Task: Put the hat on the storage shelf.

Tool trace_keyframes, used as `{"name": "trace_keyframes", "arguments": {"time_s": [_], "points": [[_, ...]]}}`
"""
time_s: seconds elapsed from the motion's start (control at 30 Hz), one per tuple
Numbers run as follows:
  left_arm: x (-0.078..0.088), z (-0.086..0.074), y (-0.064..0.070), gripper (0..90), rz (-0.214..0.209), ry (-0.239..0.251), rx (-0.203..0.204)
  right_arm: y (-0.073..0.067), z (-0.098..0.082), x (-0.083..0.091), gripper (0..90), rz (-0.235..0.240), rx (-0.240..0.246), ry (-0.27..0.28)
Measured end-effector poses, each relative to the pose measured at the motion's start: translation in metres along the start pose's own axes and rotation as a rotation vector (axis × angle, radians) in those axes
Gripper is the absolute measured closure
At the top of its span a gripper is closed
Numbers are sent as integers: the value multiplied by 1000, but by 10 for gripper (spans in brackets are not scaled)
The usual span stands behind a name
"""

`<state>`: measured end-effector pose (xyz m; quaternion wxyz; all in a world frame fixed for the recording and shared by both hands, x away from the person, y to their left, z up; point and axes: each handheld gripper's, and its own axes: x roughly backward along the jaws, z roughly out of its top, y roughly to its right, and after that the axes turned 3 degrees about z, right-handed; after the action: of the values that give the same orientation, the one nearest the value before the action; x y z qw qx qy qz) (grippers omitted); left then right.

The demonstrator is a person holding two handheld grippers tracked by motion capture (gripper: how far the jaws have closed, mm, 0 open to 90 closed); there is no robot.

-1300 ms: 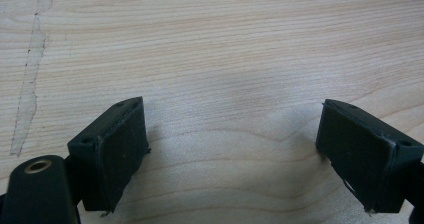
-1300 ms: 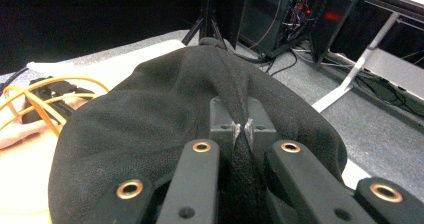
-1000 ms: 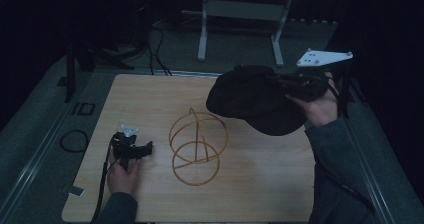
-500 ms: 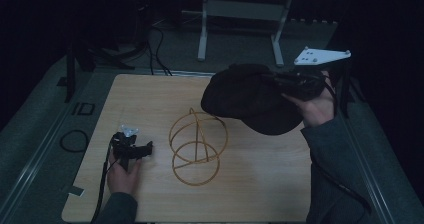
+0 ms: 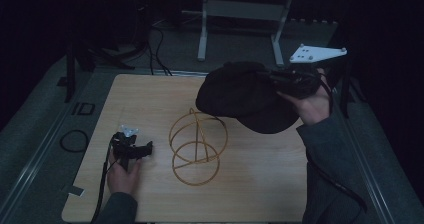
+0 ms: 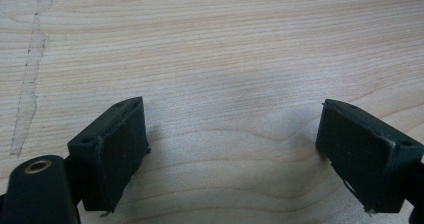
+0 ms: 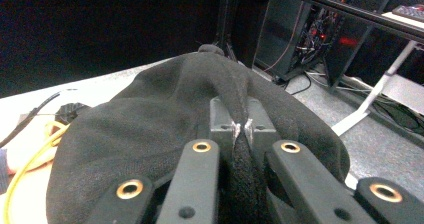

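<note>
Here the black cap (image 5: 247, 96) hangs above the table's (image 5: 260, 184) far right part, pinched tight in the right gripper (image 7: 243, 129). The gold wire stand (image 5: 197, 144) sits mid-table. The left gripper (image 6: 232, 149) rests near left, jaws wide apart, holding nothing.

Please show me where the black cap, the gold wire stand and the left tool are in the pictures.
black cap (image 5: 240, 91), high view, on its crown.
gold wire stand (image 5: 196, 170), high view, on its bottom ring.
left tool (image 6: 232, 154), left gripper view, midway between its open jaws.

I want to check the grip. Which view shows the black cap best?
The right gripper view: the black cap sits pinched between shut jaws. The high view shows the whole cap held beside the wire stand; the left gripper view shows bare table.
</note>
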<state>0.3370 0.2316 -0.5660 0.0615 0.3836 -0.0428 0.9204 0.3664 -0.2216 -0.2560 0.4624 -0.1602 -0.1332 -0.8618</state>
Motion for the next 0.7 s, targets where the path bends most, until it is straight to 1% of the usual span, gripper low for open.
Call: {"name": "trace_keyframes", "arguments": {"time_s": [0.33, 0.7], "points": [[0, 0, 0, 126, 0, 0, 0, -3, 3, -2, 861, 16, -4, 16], [0, 0, 0, 126, 0, 0, 0, -7, 9, 0, 861, 24, 0, 39]]}}
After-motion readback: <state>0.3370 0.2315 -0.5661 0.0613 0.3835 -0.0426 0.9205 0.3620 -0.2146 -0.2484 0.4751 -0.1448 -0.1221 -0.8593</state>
